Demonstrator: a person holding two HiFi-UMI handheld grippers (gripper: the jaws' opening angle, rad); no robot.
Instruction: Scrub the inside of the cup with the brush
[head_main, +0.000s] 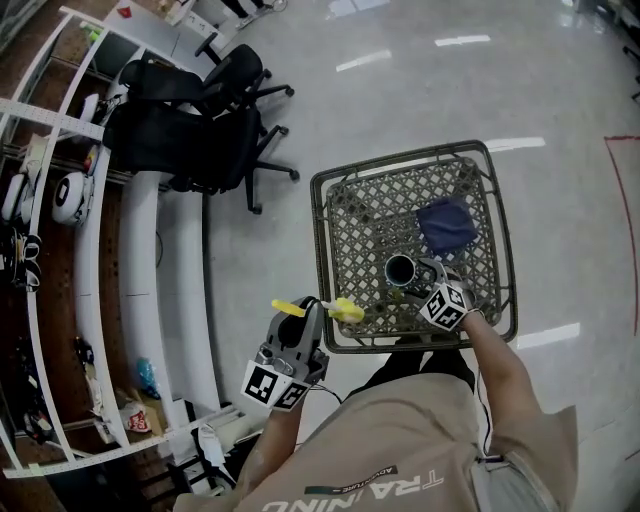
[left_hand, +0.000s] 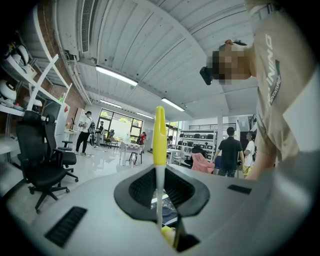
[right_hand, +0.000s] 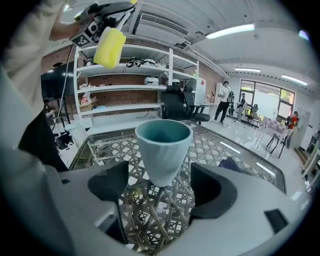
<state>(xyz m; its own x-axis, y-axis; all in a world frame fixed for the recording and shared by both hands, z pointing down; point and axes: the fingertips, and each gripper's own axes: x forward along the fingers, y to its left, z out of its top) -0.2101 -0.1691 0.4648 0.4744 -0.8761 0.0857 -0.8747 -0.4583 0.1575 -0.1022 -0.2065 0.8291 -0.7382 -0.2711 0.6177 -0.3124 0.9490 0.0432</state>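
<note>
Cup (right_hand: 162, 150) upright between wide-apart jaws of right hand-held gripper (right_hand: 161, 190)

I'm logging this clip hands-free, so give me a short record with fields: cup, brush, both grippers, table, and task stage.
cup: teal, upright on the table, nothing seen inside
brush: yellow, held away from the cup
left gripper: shut on the brush handle
right gripper: open, cup standing between its jaws, pads not touching it
table: lattice top, dark rim
cloth: blue, on the table beyond the cup
stage: scrubbing not yet begun
</note>
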